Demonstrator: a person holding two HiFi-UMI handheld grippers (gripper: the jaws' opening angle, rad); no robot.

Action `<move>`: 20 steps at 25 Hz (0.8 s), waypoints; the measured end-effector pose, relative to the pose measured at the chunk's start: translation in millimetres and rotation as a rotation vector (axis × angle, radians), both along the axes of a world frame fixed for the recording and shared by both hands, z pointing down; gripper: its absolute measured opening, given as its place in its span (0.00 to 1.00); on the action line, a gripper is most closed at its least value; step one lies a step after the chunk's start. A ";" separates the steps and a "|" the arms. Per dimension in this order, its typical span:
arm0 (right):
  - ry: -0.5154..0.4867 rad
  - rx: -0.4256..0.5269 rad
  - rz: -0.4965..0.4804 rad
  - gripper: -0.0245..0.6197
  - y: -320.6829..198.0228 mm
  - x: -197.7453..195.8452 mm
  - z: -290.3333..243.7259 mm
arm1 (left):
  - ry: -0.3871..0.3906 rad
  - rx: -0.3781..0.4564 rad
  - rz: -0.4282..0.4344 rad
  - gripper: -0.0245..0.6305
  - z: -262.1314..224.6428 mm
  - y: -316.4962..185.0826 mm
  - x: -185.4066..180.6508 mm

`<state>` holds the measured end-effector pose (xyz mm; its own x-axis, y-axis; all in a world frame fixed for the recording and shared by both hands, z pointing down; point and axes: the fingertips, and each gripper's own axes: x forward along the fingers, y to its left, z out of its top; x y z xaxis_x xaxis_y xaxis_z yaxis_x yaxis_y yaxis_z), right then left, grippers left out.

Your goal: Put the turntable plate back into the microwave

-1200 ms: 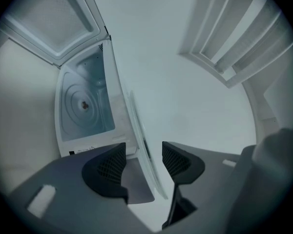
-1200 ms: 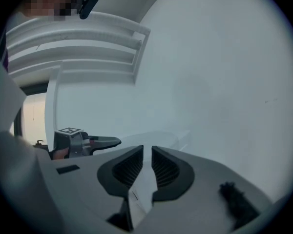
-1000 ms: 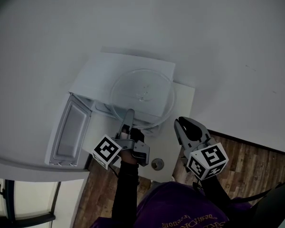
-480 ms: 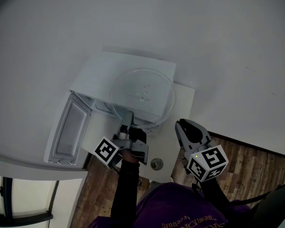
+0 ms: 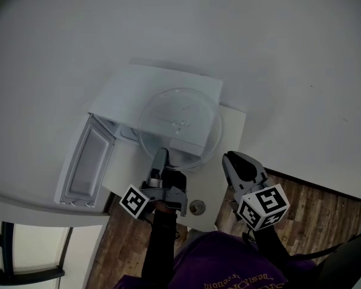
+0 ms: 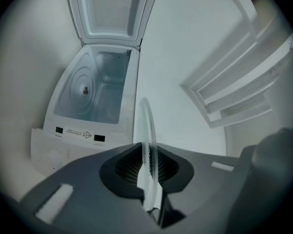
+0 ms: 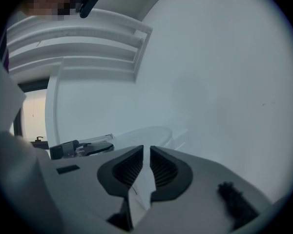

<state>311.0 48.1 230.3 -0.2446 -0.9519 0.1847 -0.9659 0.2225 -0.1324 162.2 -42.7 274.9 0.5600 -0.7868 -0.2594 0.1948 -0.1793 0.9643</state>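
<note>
The clear glass turntable plate (image 5: 179, 125) hangs in front of the white microwave (image 5: 150, 89), whose door (image 5: 87, 161) stands swung out to the left. My left gripper (image 5: 161, 156) is shut on the plate's near rim. Its jaws have just been closing with the rim between them. The left gripper view shows the plate (image 6: 149, 126) edge-on between the pads of the left gripper (image 6: 147, 167). Beyond it are the bare cavity (image 6: 95, 94) and its centre hub (image 6: 86, 89). My right gripper (image 5: 228, 158) hovers to the right, shut and holding nothing (image 7: 146, 165).
The microwave stands on a white cabinet top (image 5: 231, 131) against a white wall. A small round metal piece (image 5: 197, 207) lies near the cabinet's front edge. Wood floor (image 5: 313, 203) lies below. White wall shelves (image 6: 234, 96) hang to the right of the microwave.
The left gripper has rolled and its marker cube has slid down the picture toward the person. The plate's near rim now looks slightly lower and larger. The right gripper has kept still.
</note>
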 end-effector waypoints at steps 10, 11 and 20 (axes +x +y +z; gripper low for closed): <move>0.001 0.059 -0.023 0.11 7.5 -3.7 -20.0 | 0.027 0.116 -0.051 0.11 -36.8 36.7 -37.0; -0.001 0.060 -0.035 0.11 9.0 -6.1 -19.8 | 0.024 0.123 -0.068 0.11 -38.2 42.0 -42.7; -0.008 0.044 -0.211 0.11 23.7 -45.1 -13.5 | -0.034 0.116 -0.234 0.11 -28.9 92.1 -94.0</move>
<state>265.9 71.8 216.8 -0.4408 -0.8864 0.1413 -0.8961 0.4256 -0.1257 68.2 49.4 246.1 0.3756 -0.8624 -0.3394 0.1030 -0.3251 0.9401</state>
